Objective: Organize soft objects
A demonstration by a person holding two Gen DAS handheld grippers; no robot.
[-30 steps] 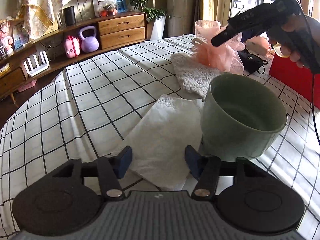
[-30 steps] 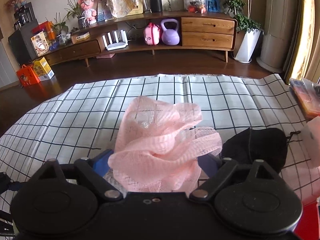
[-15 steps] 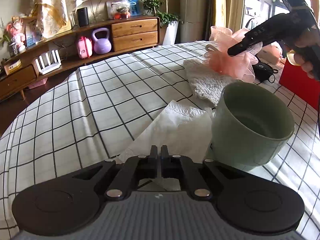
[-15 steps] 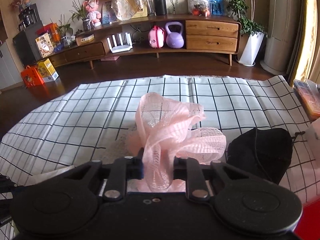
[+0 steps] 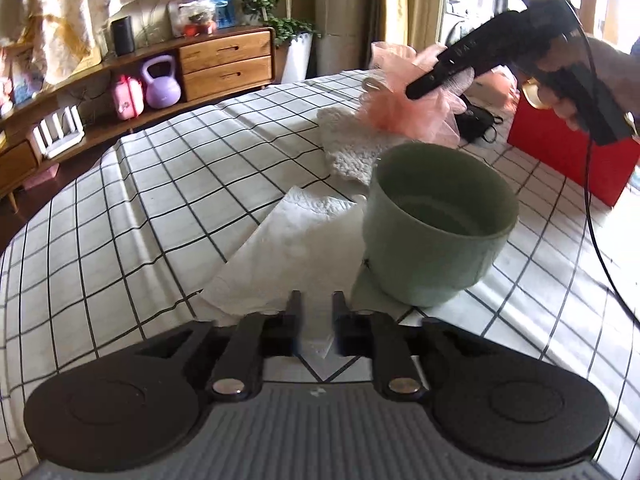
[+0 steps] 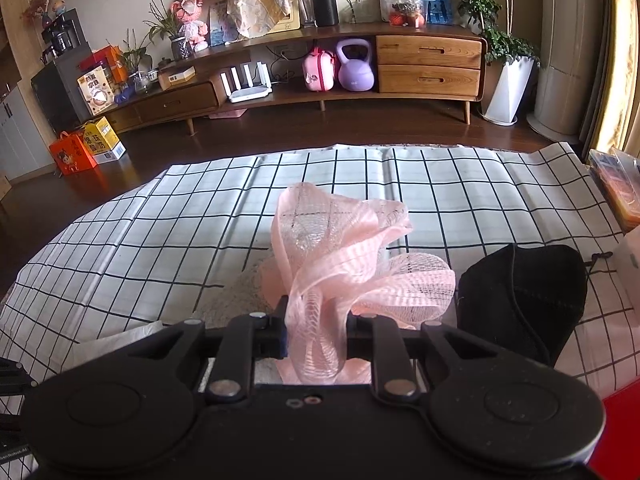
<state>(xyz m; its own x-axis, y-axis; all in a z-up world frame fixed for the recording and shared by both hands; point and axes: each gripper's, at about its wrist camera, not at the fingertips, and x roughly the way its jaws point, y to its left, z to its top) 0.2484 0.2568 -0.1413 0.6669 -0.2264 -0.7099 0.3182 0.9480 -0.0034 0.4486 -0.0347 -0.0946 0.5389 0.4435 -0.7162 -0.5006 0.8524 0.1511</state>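
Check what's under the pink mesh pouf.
A white fuzzy cloth lies beneath the pink mesh pouf, which the right gripper clamps. Contact underneath is hidden.

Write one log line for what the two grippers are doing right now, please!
left gripper: slightly open over tissue | right gripper: shut on pink mesh | cup: empty
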